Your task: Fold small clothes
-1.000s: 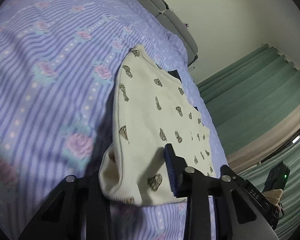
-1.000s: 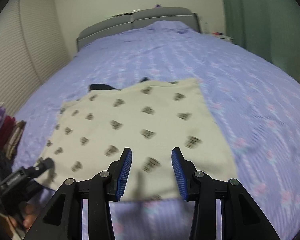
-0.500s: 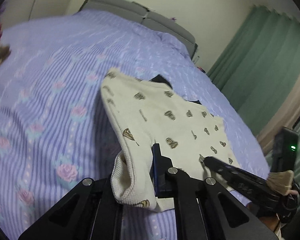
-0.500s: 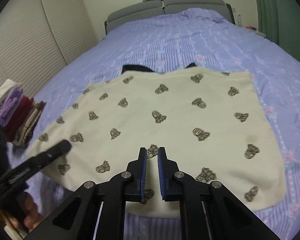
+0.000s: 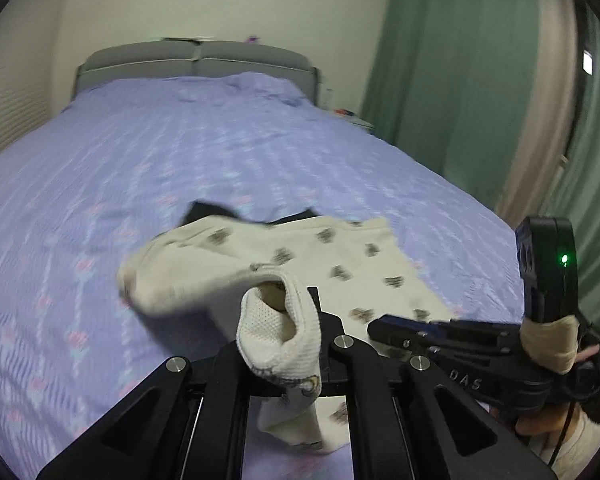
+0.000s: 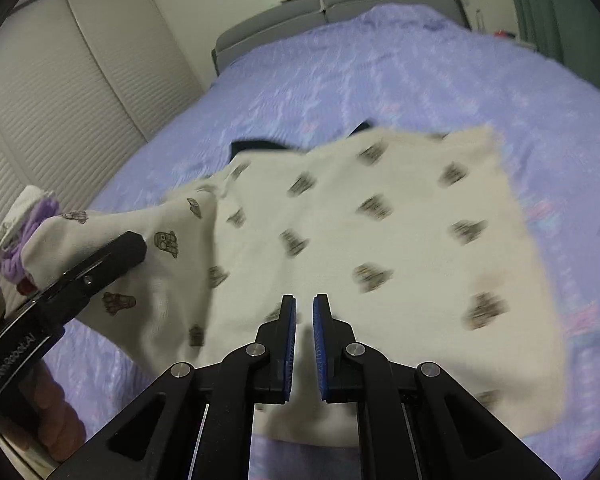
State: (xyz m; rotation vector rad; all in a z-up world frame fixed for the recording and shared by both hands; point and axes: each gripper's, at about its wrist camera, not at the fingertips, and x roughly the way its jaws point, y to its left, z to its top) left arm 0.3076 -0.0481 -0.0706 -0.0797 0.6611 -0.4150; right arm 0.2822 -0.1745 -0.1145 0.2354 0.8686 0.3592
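You have a wide bed under a lilac floral striped bedspread (image 5: 260, 152) filling both views, its grey headboard (image 5: 196, 64) at twelve o'clock in the left wrist view and green curtains (image 5: 452, 80) toward two o'clock. White slatted closet doors (image 6: 80, 92) stand at ten o'clock in the right wrist view.

The cream garment (image 6: 380, 248), printed with small dark figures, lies near the bed's near edge at the centre of both views, with a dark piece of cloth (image 6: 256, 146) peeking out from under its far edge. Its right part lies flat; its left corner is lifted off the bedspread and curls over.

At nine o'clock in the right wrist view, a small stack of folded clothes (image 6: 24, 216) sits behind the raised cloth.

Your left gripper (image 5: 300, 320) is clenched on that lifted corner, the waffle-knit hem bunched between its jaws and draping down. Your right gripper (image 6: 304, 312) is pinched on the near hem of the garment at six o'clock, the cloth running in between its blue pads (image 6: 320, 340).
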